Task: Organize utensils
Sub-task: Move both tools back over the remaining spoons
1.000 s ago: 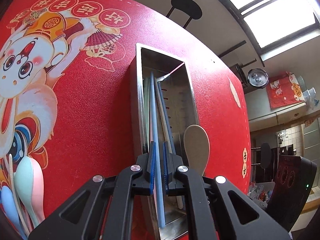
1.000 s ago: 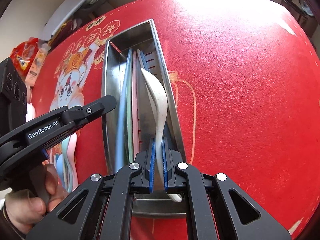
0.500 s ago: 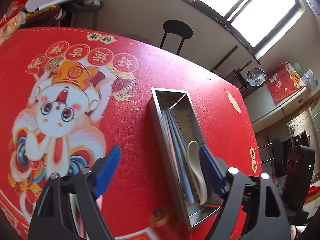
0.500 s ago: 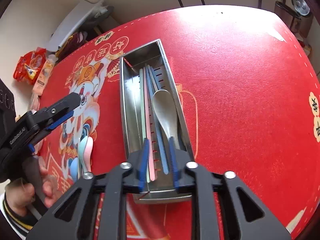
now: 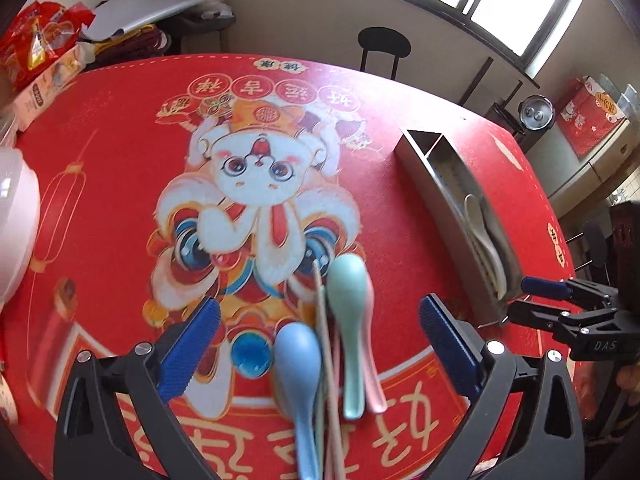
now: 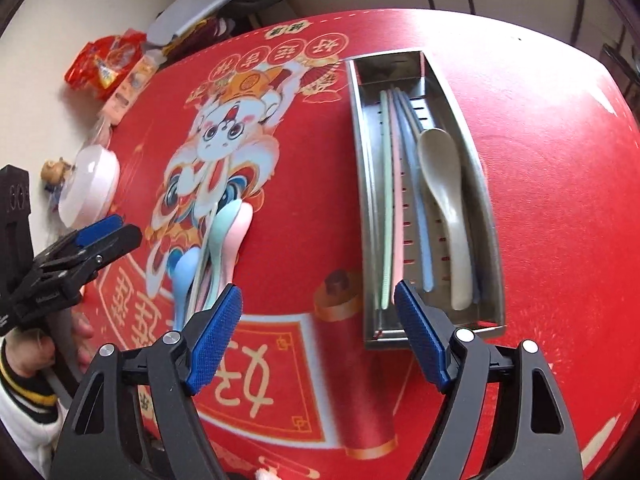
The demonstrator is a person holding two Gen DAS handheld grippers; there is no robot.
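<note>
A steel utensil box [image 6: 490,240] lies on the red printed cloth and holds several coloured chopsticks [image 6: 404,200] and a beige spoon [image 6: 442,184]; it also shows in the left wrist view [image 5: 436,184]. On the cloth lie a green spoon [image 5: 348,304], a blue spoon [image 5: 298,364], a pink spoon [image 5: 374,392] and a thin chopstick [image 5: 326,344]. My left gripper [image 5: 318,340] is open and empty, its jaws on either side above these spoons. My right gripper [image 6: 318,340] is open and empty, just in front of the box's near end.
A white lidded bowl [image 6: 88,184] stands at the table's left edge, with snack packets [image 6: 108,64] and a small figurine [image 6: 56,170] beyond it. A black stool [image 5: 384,46] stands behind the table. The right gripper also shows in the left wrist view [image 5: 560,304].
My left gripper let go of a blue chopstick in the box, opened and swung left over the loose spoons. My right gripper released the beige spoon in the box, opened wide and drew back.
</note>
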